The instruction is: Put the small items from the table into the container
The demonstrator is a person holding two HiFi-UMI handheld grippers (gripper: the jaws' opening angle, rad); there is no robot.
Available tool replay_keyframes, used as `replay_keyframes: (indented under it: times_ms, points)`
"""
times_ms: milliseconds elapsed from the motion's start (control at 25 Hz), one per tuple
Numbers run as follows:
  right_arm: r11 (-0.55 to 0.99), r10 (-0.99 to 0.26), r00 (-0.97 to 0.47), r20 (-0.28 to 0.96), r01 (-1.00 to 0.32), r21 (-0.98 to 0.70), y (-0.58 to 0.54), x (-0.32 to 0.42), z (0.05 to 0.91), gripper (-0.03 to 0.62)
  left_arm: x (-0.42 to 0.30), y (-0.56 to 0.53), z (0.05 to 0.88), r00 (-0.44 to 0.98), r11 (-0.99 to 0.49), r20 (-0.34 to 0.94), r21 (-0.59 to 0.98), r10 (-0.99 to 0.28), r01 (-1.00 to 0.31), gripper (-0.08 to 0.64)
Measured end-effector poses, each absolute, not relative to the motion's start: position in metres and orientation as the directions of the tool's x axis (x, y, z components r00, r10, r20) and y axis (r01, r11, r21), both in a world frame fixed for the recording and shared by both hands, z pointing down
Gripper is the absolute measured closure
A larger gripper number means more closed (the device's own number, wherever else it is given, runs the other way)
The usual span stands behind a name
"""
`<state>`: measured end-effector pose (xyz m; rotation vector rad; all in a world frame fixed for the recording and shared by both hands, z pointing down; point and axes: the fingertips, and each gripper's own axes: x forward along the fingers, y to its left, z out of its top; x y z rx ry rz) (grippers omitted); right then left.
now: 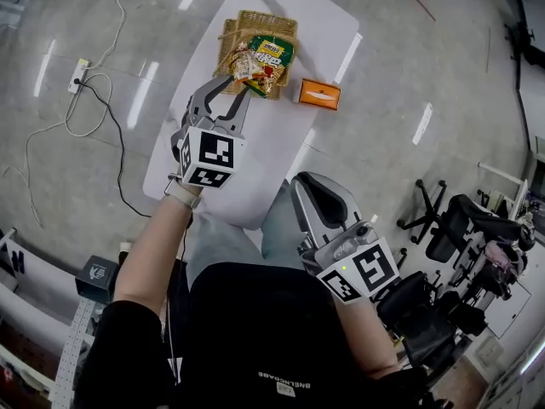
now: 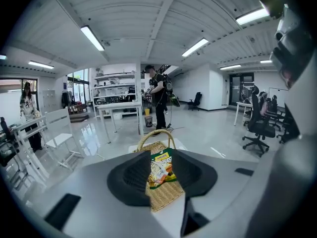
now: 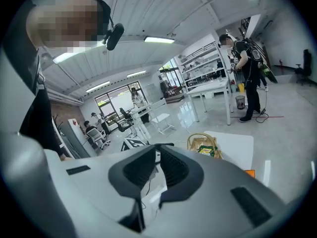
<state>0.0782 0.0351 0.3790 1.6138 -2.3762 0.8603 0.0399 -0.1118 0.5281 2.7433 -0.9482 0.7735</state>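
Left hand-held gripper (image 1: 232,83) was closed on a snack packet (image 1: 249,66), held above the near rim of the basket (image 1: 243,17) at the surface's (image 1: 255,160) far end, presumably for release inside. Right hand-held gripper (image 1: 308,186) was held off the near edge, jaws together, empty, clear of the work. An orange box (image 1: 319,94) was noted by the right edge. Contact between the held packet and the green packet (image 1: 274,51) beneath could not be made out.
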Motion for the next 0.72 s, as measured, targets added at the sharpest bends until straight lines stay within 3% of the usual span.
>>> replay_keyframes:
  times_ms: [720]
  points:
    - [0.487,-0.771,-0.589,0.244,-0.791,-0.371,0.011,0.026,0.326,0.555,-0.036,-0.033,0.399,0.612,-0.673,0.432,0.014,-0.663,-0.739,0.431]
